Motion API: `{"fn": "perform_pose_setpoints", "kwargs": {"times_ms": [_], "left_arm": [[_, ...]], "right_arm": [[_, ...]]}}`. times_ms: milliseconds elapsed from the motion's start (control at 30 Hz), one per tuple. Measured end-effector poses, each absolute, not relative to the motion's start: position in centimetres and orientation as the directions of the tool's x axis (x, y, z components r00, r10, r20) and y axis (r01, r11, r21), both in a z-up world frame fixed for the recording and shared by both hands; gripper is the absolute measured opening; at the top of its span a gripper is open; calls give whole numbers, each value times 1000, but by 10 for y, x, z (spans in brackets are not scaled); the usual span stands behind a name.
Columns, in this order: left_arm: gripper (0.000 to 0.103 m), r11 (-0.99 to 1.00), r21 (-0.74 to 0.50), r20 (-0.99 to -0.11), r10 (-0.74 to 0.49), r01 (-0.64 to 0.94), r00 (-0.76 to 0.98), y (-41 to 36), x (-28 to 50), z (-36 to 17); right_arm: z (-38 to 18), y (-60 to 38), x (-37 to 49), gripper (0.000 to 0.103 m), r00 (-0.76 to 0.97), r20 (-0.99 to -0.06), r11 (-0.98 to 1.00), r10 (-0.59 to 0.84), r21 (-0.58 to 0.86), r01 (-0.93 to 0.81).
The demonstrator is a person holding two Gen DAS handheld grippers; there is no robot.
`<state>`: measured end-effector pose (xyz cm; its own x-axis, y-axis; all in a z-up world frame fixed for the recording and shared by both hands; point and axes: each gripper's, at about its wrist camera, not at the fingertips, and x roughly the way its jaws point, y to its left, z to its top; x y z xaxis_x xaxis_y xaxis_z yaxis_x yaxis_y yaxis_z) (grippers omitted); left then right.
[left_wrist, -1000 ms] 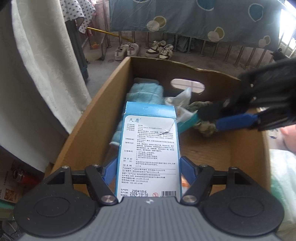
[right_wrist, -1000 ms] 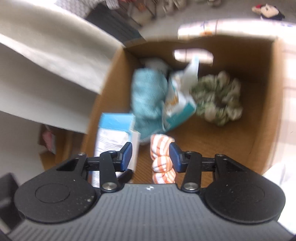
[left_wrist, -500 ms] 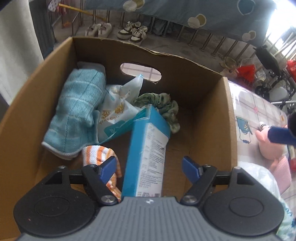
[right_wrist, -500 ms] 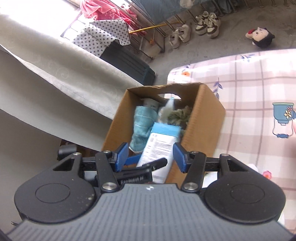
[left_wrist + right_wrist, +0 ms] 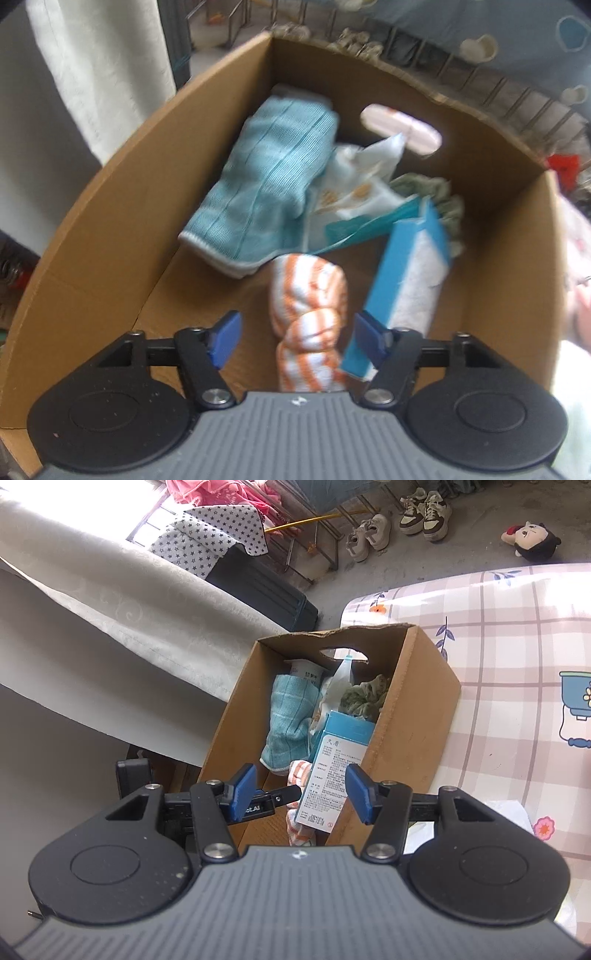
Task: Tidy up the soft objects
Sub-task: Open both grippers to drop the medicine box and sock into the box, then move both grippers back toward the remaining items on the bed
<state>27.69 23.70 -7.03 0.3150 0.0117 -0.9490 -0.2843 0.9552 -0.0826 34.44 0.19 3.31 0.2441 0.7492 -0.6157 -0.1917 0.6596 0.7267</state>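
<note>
**Box contents settled, both grippers empty**

The blue carton (image 5: 404, 280) is seen inside the cardboard box (image 5: 122, 206), tilted on its long edge against the right wall, its far end propped on the green scrunchie (image 5: 448, 201); the lean is judged to come from being dropped in rather than laid flat. Just left of it the orange-striped cloth (image 5: 310, 317) lies on the box floor, near side. Farther in, the teal towel (image 5: 266, 184) is packed along the left wall, with a white-and-teal pouch (image 5: 354, 195) wedged between towel and scrunchie.

The left gripper (image 5: 297, 336) is held just above the near end of the box, jaws wide, nothing between them. The right gripper (image 5: 301, 792) is held well above, jaws also wide and empty, looking down on the box (image 5: 402, 716), which stands at the edge of the checked tablecloth (image 5: 517, 627)
</note>
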Motion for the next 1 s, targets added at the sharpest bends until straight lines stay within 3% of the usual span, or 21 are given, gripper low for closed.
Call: {"fn": "perform_pose_setpoints", "kwargs": {"times_ms": [133, 433, 667, 767, 900, 1000], "left_arm": [[57, 966, -70, -958, 5, -250, 286, 231, 286, -81], [58, 989, 49, -959, 86, -141, 269, 197, 300, -95], [51, 997, 21, -936, 48, -79, 348, 192, 298, -84], [54, 997, 15, -933, 39, -71, 359, 190, 296, -81], [73, 995, -2, -924, 36, -100, 381, 195, 288, -68], [74, 992, -18, -913, 34, -122, 406, 198, 280, -50]], "right_arm": [[30, 5, 344, 53, 233, -622, 662, 747, 726, -186], [23, 1, 345, 53, 230, -638, 676, 735, 717, -172], [19, 0, 346, 53, 223, -639, 674, 736, 720, -164], [19, 0, 346, 53, 221, -640, 674, 736, 720, -163], [21, -5, 344, 53, 225, -633, 669, 740, 725, -161], [27, -14, 340, 54, 239, -614, 655, 752, 737, -168]]}}
